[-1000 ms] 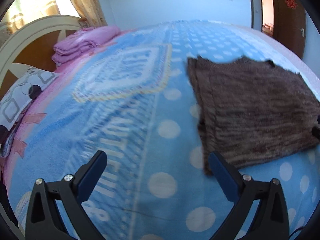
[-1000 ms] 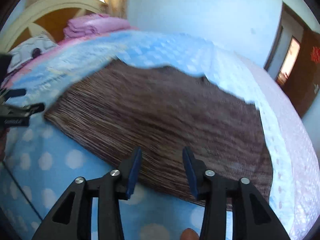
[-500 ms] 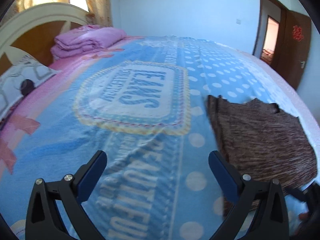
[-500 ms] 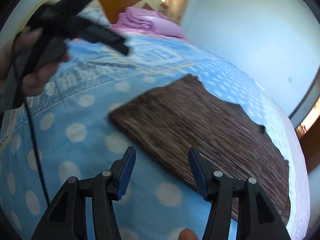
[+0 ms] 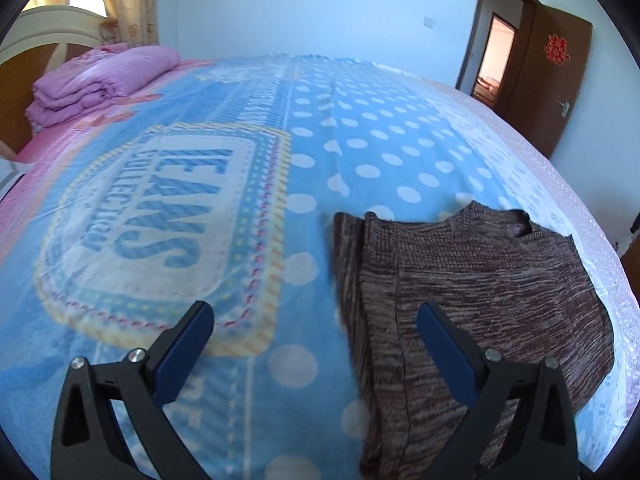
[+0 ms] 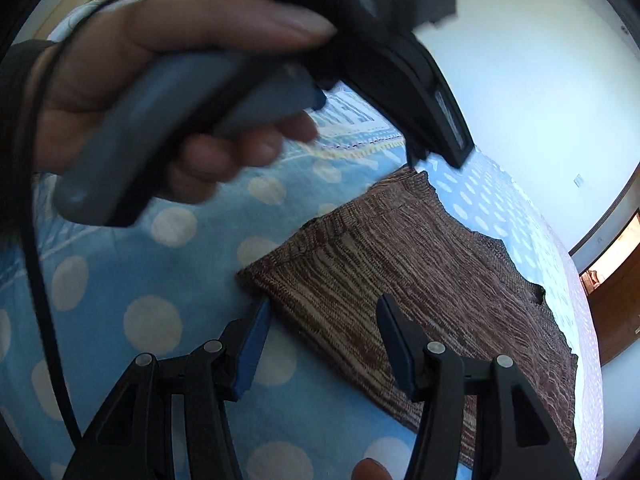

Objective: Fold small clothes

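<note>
Left wrist view, left to right. A folded pink quilt lies at the far left of the bed, against the wooden headboard, with a curtain behind it. The blue blanket covers the bed; its printed emblem sits left of centre and white polka dots fill the area to the right. The left gripper hangs above the blanket with its fingers spread wide and nothing between them. Its left finger is over the emblem's near edge; its right one is over the left part of the brown knit garment. The garment lies flat on the right half of the bed, neckline toward the far side, with a narrow strip folded along its left edge. A brown door stands open at the far right.

Right wrist view, left to right. The person's left hand fills the upper left, wrapped around the grey handle of the other gripper, with a black cable trailing down. The right gripper is released, fingers apart and empty, positioned just over the garment's near left corner. The garment extends from there toward the far right across the dotted blanket.
</note>
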Available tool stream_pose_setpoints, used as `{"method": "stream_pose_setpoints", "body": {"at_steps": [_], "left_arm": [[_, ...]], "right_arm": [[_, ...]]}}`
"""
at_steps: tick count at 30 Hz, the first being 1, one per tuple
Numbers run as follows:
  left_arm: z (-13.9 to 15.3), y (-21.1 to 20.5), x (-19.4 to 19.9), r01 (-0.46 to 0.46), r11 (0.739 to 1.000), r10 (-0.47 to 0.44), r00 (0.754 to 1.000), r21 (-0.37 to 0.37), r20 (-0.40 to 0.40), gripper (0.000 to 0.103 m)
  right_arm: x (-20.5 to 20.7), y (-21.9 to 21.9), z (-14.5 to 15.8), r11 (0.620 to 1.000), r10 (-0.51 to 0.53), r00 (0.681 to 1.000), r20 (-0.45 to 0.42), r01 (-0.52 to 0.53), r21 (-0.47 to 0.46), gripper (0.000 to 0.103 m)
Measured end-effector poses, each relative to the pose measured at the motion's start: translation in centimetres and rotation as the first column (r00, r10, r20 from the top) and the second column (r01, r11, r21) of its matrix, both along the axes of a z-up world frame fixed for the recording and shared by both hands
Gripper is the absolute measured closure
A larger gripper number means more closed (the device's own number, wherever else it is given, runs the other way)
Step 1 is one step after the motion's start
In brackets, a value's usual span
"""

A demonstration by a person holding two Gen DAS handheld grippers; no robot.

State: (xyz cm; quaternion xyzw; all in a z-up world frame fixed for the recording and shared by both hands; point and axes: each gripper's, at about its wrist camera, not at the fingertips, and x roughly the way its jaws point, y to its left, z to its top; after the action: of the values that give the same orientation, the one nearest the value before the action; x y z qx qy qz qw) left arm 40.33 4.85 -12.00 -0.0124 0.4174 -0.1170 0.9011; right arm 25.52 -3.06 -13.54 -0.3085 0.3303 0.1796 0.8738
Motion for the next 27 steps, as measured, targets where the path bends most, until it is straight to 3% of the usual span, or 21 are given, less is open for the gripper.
{"method": "stream_pose_setpoints", "body": {"at_steps": [7, 11, 19, 20, 22, 24, 27], "left_arm": [[-2.1, -2.4, 3.3, 0.051, 0.998, -0.049, 0.997, 0.046, -0.059, 0.003], [-2.6, -2.8, 4.4, 0.062, 0.998, -0.06, 0.994, 0.024, -0.093, 0.013], [-3.3, -3.3, 5.5, 0.067, 0.998, -0.067, 0.992, -0.005, -0.111, 0.023], [-3.2, -3.4, 5.5, 0.075, 0.997, -0.075, 0.991, -0.01, -0.109, 0.027], [-3.2, -3.7, 5.8, 0.092, 0.996, -0.093, 0.989, -0.016, -0.113, 0.043], [-3.3, -3.8, 6.0, 0.106, 0.994, -0.109, 0.985, -0.032, -0.134, 0.092], [-3.2, -3.5, 6.6, 0.075, 0.995, -0.086, 0.98, -0.066, -0.18, 0.092]], "right_arm": [[-0.1, 0.4, -0.6, 1.0, -0.001, 1.0, 0.009, 0.001, -0.006, 0.054], [-0.5, 0.7, -0.8, 1.0, 0.002, 1.0, 0.016, -0.001, -0.016, 0.057], [-0.6, 1.1, -1.2, 1.0, 0.012, 1.0, 0.005, -0.012, -0.012, 0.067], [-0.6, 1.1, -1.2, 1.0, 0.014, 1.0, 0.0, -0.014, -0.007, 0.069], [-0.4, 1.1, -1.2, 1.0, 0.02, 1.0, -0.007, -0.02, -0.003, 0.087], [-0.6, 1.1, -1.1, 1.0, 0.017, 1.0, -0.001, -0.017, -0.006, 0.094], [-0.6, 0.5, -0.4, 0.999, 0.012, 1.0, -0.006, -0.011, 0.04, 0.095]]}}
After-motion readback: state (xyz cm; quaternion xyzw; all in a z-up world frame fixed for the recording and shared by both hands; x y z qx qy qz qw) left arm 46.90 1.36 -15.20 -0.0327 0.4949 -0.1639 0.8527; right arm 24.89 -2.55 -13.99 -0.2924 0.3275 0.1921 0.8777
